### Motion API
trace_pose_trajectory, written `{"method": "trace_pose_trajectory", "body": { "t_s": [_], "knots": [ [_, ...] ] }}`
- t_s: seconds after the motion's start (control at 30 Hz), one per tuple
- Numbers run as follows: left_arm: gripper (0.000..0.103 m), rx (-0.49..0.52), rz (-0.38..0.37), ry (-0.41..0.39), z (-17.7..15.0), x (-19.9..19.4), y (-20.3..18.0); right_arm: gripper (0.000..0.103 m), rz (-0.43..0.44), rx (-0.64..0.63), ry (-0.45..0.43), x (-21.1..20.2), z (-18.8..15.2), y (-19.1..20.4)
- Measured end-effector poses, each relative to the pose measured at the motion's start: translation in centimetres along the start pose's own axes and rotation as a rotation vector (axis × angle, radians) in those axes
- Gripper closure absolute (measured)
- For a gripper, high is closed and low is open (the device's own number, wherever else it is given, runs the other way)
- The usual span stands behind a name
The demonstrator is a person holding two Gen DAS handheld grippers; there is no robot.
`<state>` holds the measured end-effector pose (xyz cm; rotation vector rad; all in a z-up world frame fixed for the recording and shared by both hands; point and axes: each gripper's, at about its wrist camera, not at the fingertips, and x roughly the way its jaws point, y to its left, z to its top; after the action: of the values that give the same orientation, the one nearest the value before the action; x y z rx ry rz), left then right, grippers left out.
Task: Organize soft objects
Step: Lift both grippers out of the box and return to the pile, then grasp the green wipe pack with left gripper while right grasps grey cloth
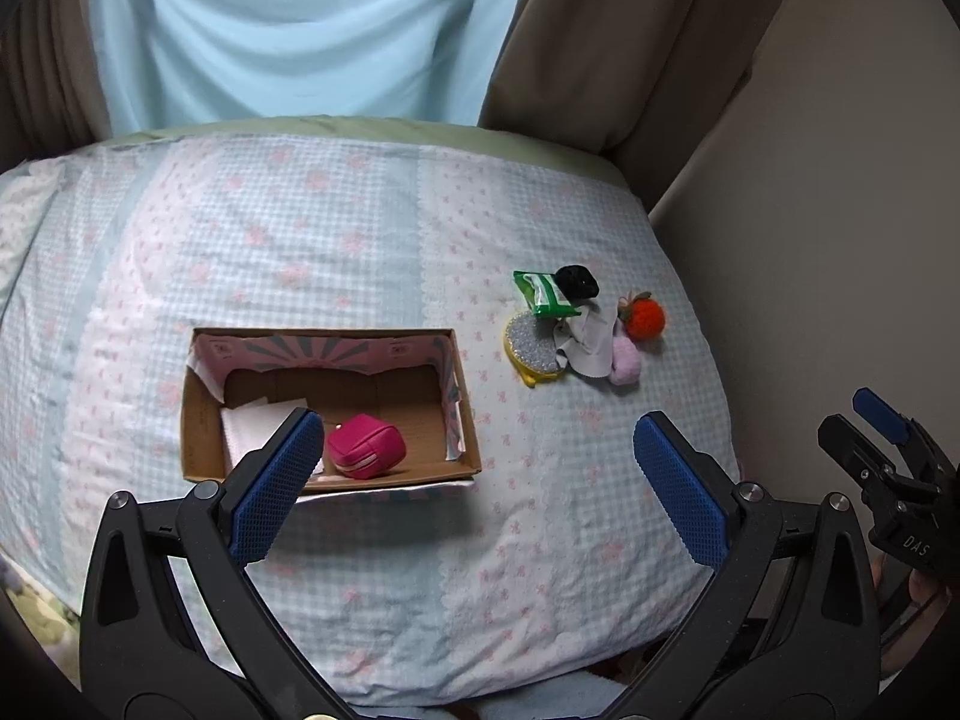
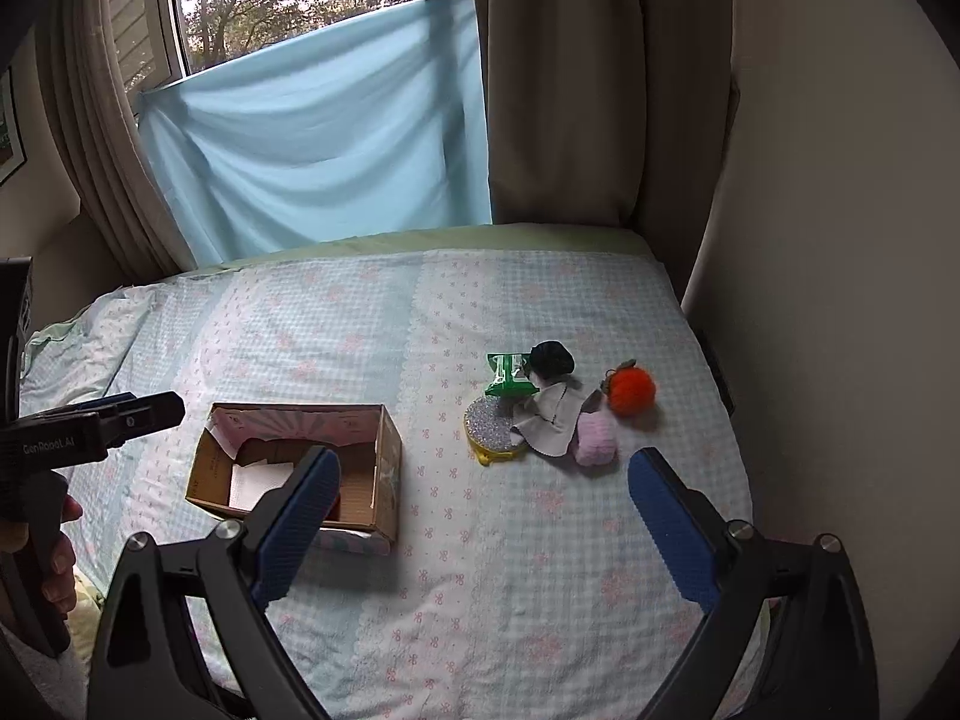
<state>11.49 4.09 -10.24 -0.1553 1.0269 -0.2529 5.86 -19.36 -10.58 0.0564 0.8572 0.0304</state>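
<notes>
A cardboard box [image 1: 198, 420] [image 2: 387, 450] lies on the bed and holds a magenta pouch [image 1: 366, 444] and white paper [image 1: 246, 426]. To its right lies a pile: green wipes pack [image 1: 543, 294] [image 2: 510, 375], black soft item [image 1: 577, 281] [image 2: 551, 358], orange pompom [image 1: 645, 317] [image 2: 630, 391], pink fluffy item [image 1: 625, 359] [image 2: 594, 438], grey cloth [image 1: 591, 339] [image 2: 555, 420], and a glittery round mirror [image 1: 528, 343] [image 2: 489, 429]. My left gripper [image 1: 480, 480] is open and empty above the bed's near part. My right gripper [image 2: 483, 525] is open and empty, short of the pile.
The bed [image 1: 360, 228] [image 2: 336, 324] has a checked floral cover. A blue sheet [image 2: 318, 150] and brown curtains [image 2: 570, 90] hang behind it; a wall [image 2: 840, 240] stands at the right. The other gripper shows at each view's edge [image 1: 888, 462] [image 2: 90, 426].
</notes>
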Motion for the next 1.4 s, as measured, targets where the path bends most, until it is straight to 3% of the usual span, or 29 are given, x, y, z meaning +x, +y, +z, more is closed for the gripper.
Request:
{"method": "trace_pose_trajectory", "body": {
  "t_s": [0.27,0.53,0.73,0.93,1.17,1.33,1.4],
  "knots": [
    [0.000,-0.055,-0.034,0.023,2.3,5.9,-4.3,0.007,0.033,-0.064,0.051,4.2,2.0,-5.6],
    [0.000,-0.097,-0.016,0.096,5.7,15.3,-6.5,0.007,0.104,-0.196,0.137,13.2,3.4,-9.0],
    [0.000,-0.116,-0.005,0.179,8.6,24.0,-7.3,0.007,0.183,-0.308,0.225,22.3,3.4,-10.3],
    [0.000,-0.086,-0.010,0.291,11.2,35.9,-8.1,0.007,0.258,-0.424,0.321,32.8,1.2,-10.9],
    [0.000,-0.075,-0.036,0.416,11.8,46.9,-8.4,0.007,0.329,-0.587,0.407,40.8,-0.7,-10.2],
    [0.010,-0.047,-0.034,0.452,11.3,50.5,-8.6,0.007,0.333,-0.716,0.464,43.9,-1.9,-9.5],
    [0.020,-0.050,-0.037,0.466,11.0,51.6,-8.5,0.007,0.336,-0.755,0.478,44.5,-2.3,-9.3]
  ]
}}
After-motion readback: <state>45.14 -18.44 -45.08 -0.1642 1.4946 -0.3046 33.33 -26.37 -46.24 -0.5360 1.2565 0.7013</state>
